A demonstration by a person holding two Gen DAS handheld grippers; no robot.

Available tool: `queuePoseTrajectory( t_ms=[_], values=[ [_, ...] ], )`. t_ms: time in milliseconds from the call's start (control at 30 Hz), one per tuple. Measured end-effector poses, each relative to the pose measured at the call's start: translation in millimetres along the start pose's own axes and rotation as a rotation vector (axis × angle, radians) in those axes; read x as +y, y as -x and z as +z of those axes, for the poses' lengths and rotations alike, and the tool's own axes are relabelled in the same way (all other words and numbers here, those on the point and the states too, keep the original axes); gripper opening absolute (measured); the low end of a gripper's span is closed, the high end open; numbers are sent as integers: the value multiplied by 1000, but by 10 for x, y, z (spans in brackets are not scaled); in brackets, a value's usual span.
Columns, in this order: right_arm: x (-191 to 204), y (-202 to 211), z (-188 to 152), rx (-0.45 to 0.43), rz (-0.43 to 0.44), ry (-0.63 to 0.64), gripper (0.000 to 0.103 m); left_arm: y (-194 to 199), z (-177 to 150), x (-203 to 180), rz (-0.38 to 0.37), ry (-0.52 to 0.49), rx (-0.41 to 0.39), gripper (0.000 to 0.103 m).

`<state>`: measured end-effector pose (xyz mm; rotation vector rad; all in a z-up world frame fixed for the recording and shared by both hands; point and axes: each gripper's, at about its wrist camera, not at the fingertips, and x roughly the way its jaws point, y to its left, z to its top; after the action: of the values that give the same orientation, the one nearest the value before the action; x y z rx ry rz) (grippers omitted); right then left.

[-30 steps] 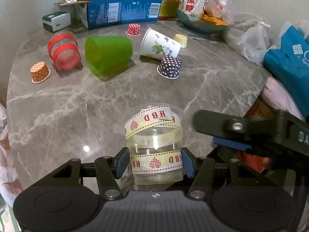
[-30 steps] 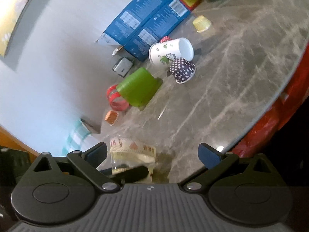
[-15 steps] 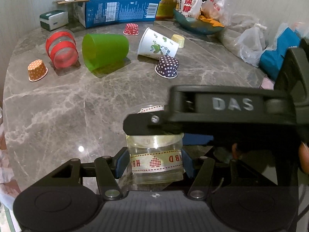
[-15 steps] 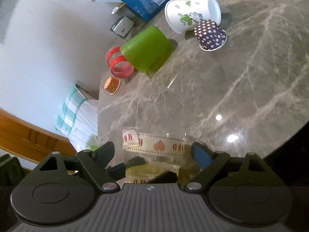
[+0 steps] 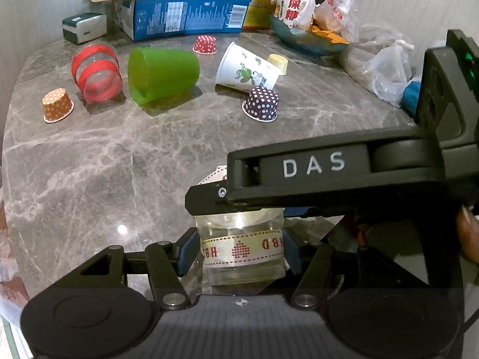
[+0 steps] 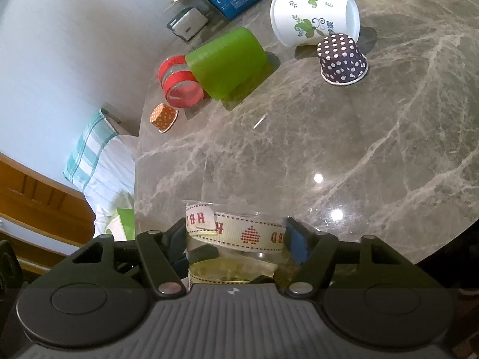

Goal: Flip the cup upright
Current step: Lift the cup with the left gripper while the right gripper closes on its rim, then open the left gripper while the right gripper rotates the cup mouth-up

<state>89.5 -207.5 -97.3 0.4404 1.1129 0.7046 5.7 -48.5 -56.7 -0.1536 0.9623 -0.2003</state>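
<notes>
- Two grippers meet at one clear cup (image 5: 241, 251) with ribbon bands, close to the near edge of the table (image 5: 89, 161).
- In the left wrist view, the left gripper (image 5: 239, 252) has its blue pads pressed on both sides of the cup, low on the ribbon, so it is closed on it.
- In the right wrist view, the right gripper (image 6: 236, 239) has its pads right beside the upper ribbon band on each side. They look like they touch, but I cannot tell if they squeeze yet.
- My guess is the cup is thin plastic: light, smooth, a bit slippery and easy to squash. The ribbon bands look like the best place to hold (cloth slips less than bare plastic), with a soft squeeze.
- The left view shows the black arm of the right gripper crossing over the cup top, and bags and a bowl far off on the right. The right view misses those, but it shows the cup's top rim and a striped cushion off the table.
- Farther away lie a dotted dark cup (image 5: 261, 103), a green cup (image 5: 163, 74) on its side, a white paper cup (image 5: 246, 70) and a red-banded cup (image 5: 96, 73).
- Farthest back are blue boxes (image 5: 185, 15).
</notes>
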Motion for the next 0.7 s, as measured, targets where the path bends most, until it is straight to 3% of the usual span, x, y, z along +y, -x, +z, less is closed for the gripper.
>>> queuePoseTrajectory(
  t_ms=[233, 367, 467, 533, 700],
  values=[
    [-36, -4, 41, 15, 22, -18, 66, -52, -46, 47, -27, 12, 19, 63],
    [-47, 80, 28, -30, 50, -13, 65, 67, -162, 125, -74, 32, -14, 72],
    [-50, 195, 26, -91, 72, 16, 65, 243, -301, 232, -117, 87, -107, 81],
    [-59, 281, 28, -142, 71, 30, 65, 371, -399, 305, -147, 110, -195, 82],
    [-54, 483, -11, -271, 48, 99, 65, 557, -498, 416, -142, 144, -341, 87]
  ],
)
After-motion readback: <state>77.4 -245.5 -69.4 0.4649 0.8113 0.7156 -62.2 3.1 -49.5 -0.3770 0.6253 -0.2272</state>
